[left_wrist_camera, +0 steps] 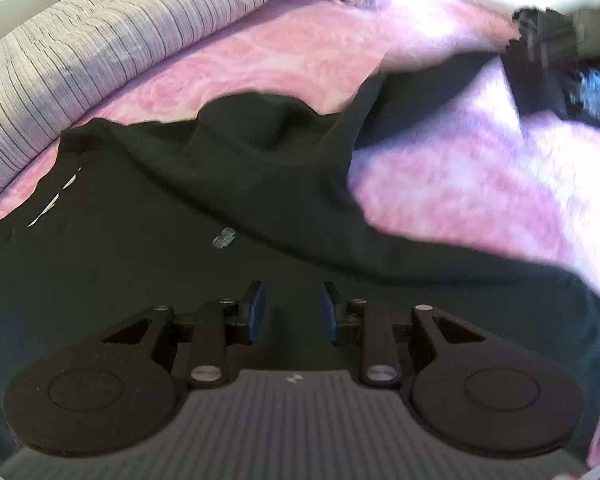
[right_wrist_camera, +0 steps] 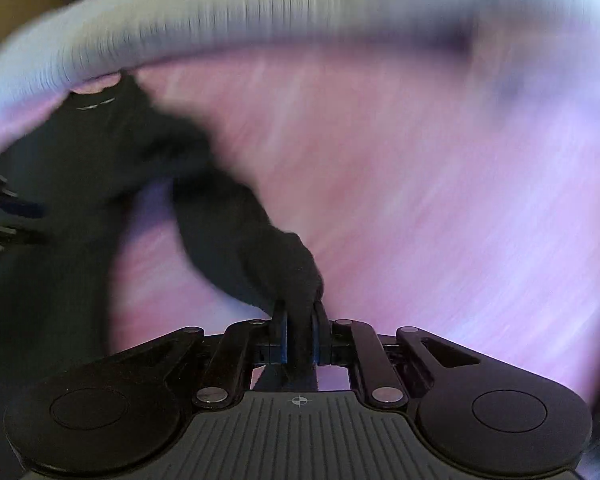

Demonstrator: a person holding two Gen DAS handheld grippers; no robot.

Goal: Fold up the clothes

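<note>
Right hand-held gripper (right_wrist_camera: 300, 322) is clamped on a bunched end of the black fabric garment (left_wrist_camera: 188, 216), which lies across the pink patterned bed cover (left_wrist_camera: 452, 184). Left hand-held gripper (left_wrist_camera: 293, 307) hovers over it, jaws parted, empty. Risk: a small bite may slip under tension, dropping the fold.

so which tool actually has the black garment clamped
The right tool: its pads are shut on a bunched end of the black garment. The left tool is open above the cloth, pads apart, gripping nothing.
</note>
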